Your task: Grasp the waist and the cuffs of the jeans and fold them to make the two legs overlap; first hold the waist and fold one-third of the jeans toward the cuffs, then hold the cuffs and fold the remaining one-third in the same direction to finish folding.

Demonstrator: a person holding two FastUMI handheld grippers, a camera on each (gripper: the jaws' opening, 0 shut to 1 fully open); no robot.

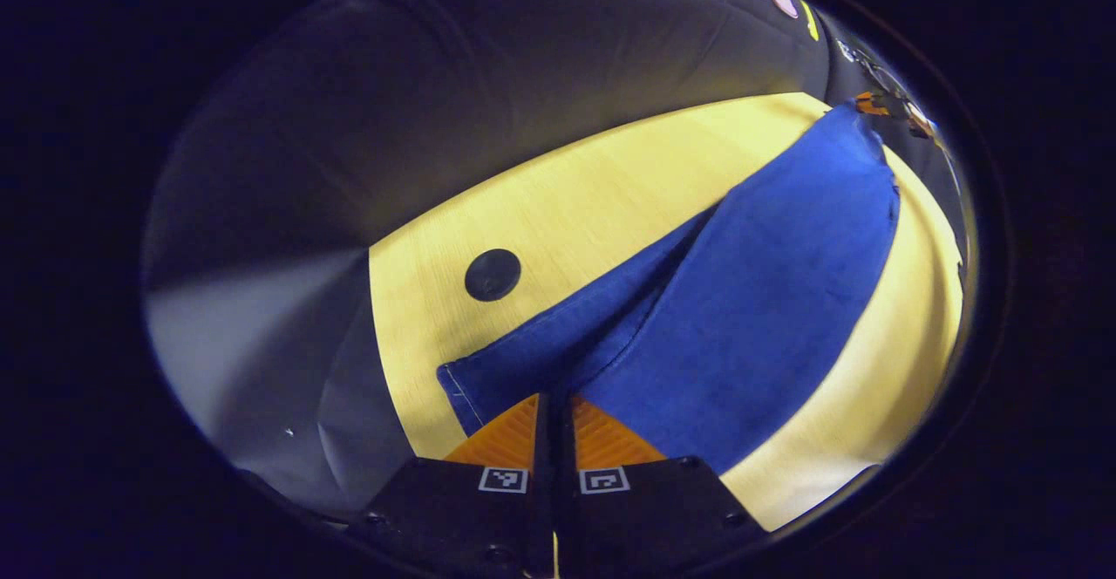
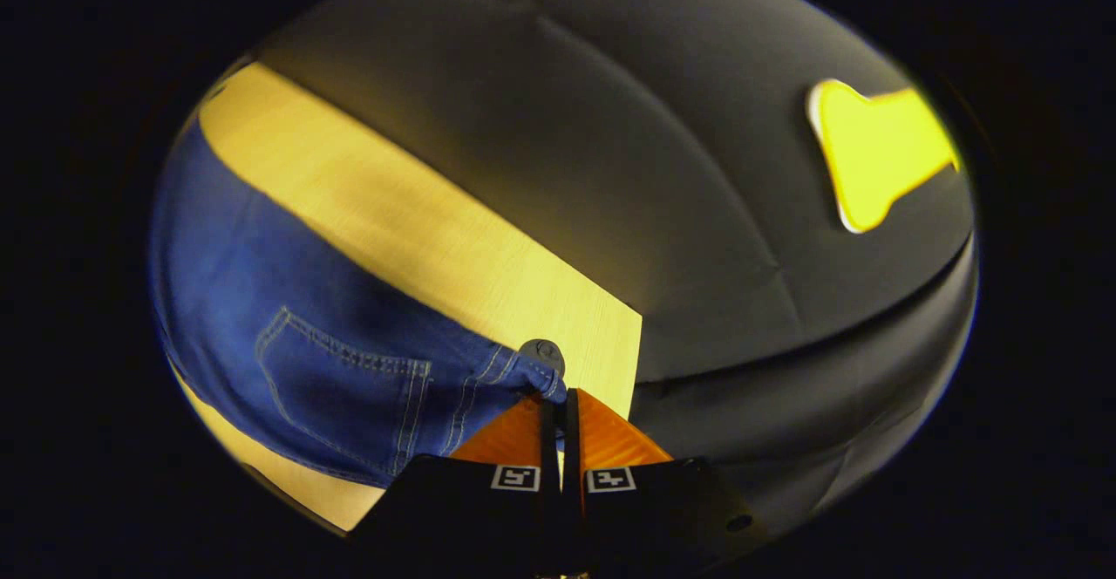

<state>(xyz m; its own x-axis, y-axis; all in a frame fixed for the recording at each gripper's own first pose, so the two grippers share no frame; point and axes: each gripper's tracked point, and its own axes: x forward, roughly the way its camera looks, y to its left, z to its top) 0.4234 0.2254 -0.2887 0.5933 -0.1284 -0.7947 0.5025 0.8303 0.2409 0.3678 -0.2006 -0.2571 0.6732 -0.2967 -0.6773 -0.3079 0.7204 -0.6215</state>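
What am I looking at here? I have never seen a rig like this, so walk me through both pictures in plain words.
There is no robot arm. A person holds a two-finger grasping tool in each hand, and a fisheye camera rides on each one, looking forward along its fingers.

The left gripper view comes from the left tool. Its fingers appear shut on the cuff end of the blue jeans, which stretch away across the pale wooden table. A round dark disc is set in the table beside the legs.

The right gripper view comes from the right tool. Its fingers appear shut on the waist end, where a back pocket and belt loops show.

So the jeans are held at both ends; the thirds are not yet folded.
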